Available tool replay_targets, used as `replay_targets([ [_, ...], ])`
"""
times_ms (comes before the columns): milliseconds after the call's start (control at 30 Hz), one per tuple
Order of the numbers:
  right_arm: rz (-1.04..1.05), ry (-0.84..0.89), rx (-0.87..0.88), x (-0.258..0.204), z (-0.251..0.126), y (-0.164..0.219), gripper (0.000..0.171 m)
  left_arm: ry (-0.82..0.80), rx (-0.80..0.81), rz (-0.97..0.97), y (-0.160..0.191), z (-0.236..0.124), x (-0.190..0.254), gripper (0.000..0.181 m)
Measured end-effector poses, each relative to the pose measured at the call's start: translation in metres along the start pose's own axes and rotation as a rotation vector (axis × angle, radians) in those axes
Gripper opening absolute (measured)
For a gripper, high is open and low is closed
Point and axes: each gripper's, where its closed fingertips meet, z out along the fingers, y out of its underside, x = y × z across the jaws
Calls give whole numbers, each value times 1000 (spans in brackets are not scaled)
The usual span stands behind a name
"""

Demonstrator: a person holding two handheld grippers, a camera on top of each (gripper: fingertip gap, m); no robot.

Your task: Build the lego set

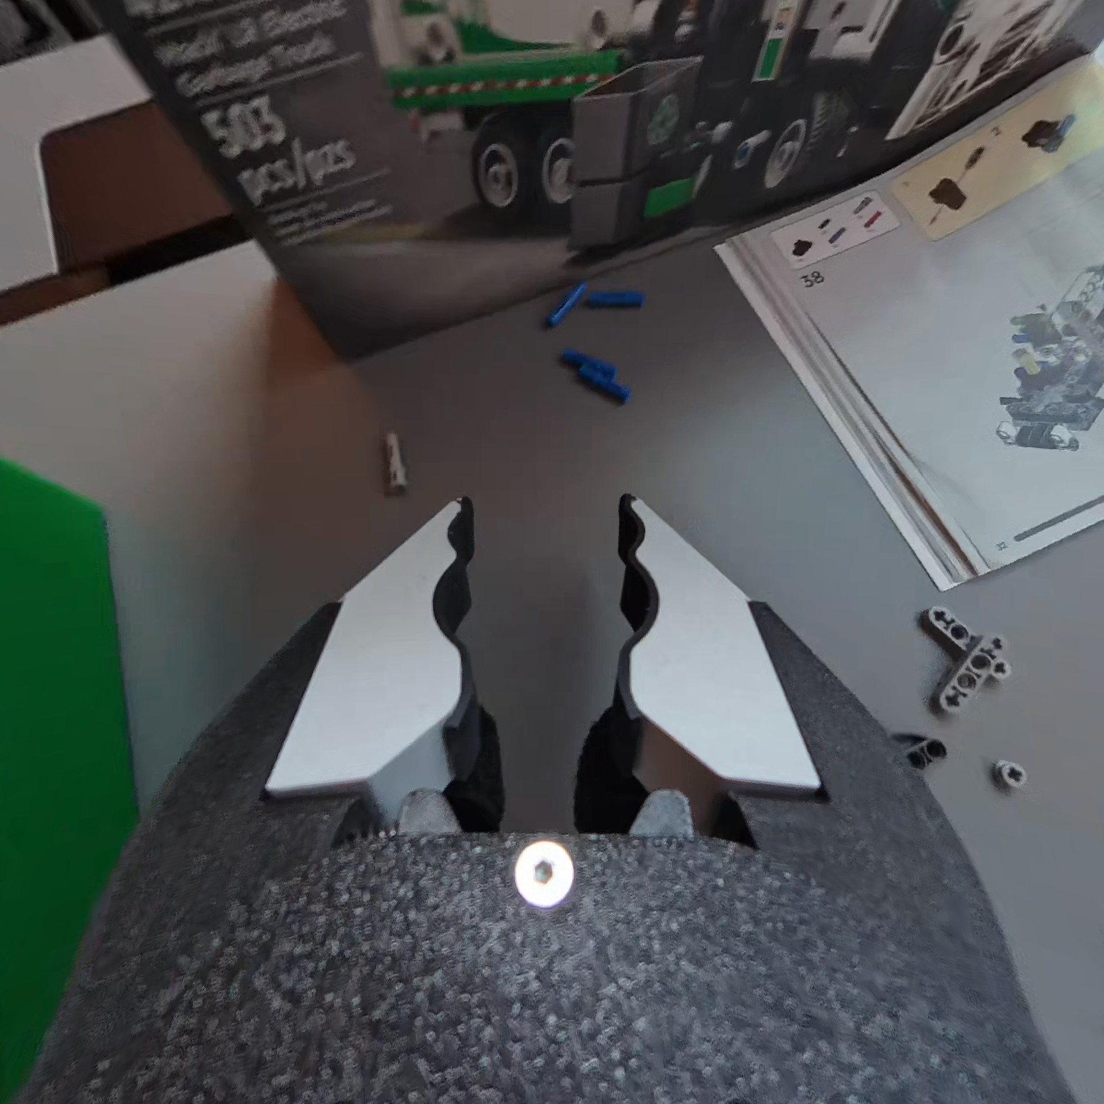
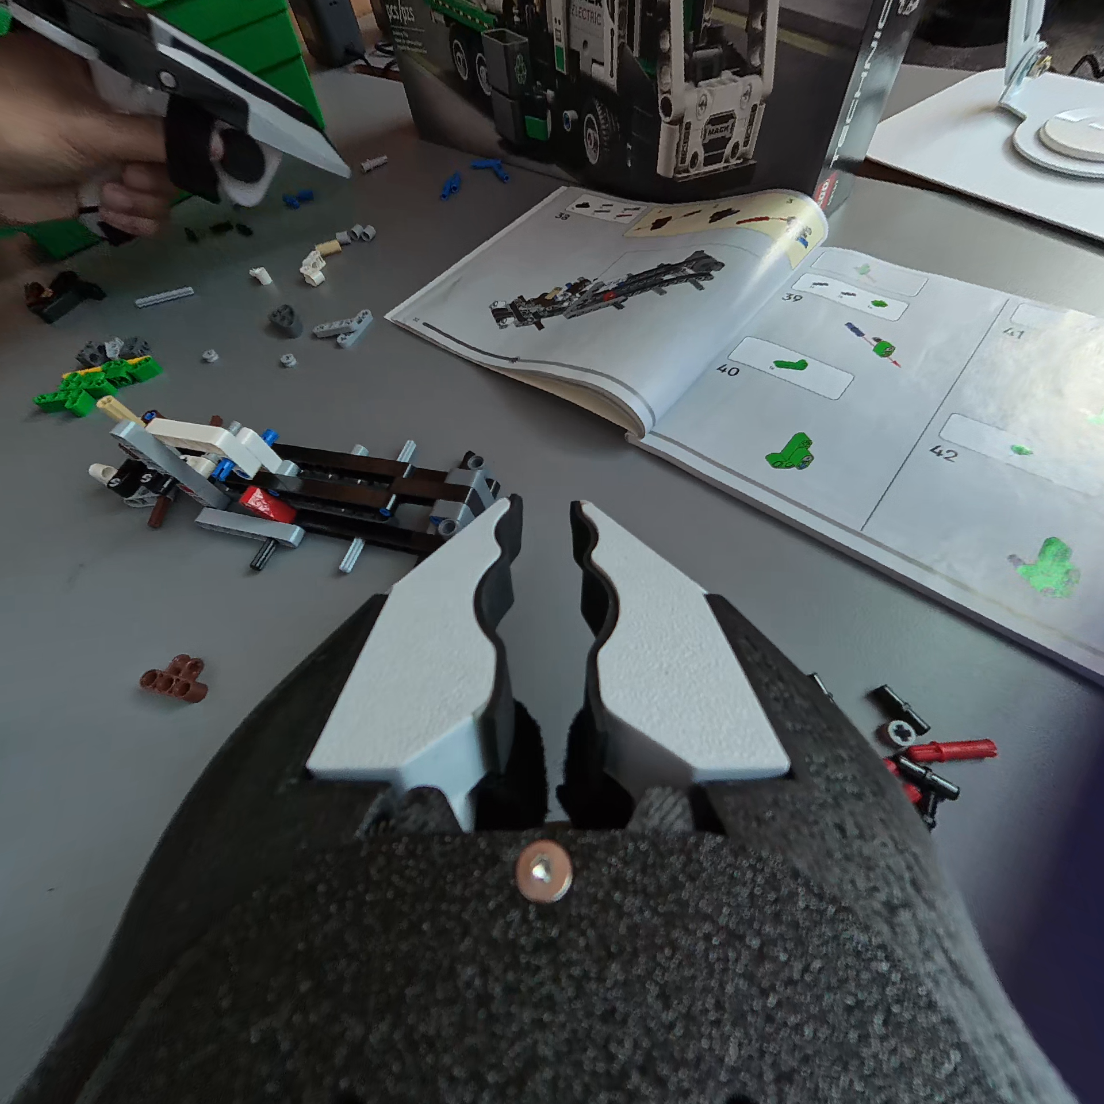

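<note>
My left gripper [image 1: 545,505] is open and empty above the grey table, short of several blue pins [image 1: 594,371] and a light grey pin [image 1: 395,471]. It also shows in the right wrist view [image 2: 334,161] at the top left, held by a hand. My right gripper [image 2: 545,508] is open and empty, its left fingertip close to the rear end of the part-built black and grey truck chassis [image 2: 310,484]. The open instruction booklet [image 2: 776,370] lies to the right of it; it also shows in the left wrist view [image 1: 956,370].
The set's box [image 2: 627,89] stands at the back. Loose parts lie around: green beams [image 2: 95,382], a brown beam [image 2: 174,678], grey connectors [image 2: 343,325], red and black pins [image 2: 932,753], dark grey connectors [image 1: 968,660]. A green object [image 1: 48,717] is at the left edge. One gripper's finger ends stand about 35 cm off the other's. The light grey pin [image 1: 395,471] is about 5 cm from my left fingertips and 40 cm from my right. Look for it in the right wrist view [image 2: 365,161] too.
</note>
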Motion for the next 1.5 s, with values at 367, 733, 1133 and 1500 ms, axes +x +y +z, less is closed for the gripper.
replay_targets([
  [367,88,-103,99,-8,-10,-11,15,117,-138,95,-20,66,28,35],
  [733,85,-139,110,-13,-13,-12,15,60,-134,186,-20,66,30,4],
  [1133,-13,-81,57,-17,-9,-6,15,214,10,350,-38,-21,86,4],
  [1500,-4,-44,55,-29,-20,-4,15,639,9,370,39,-130,266,4],
])
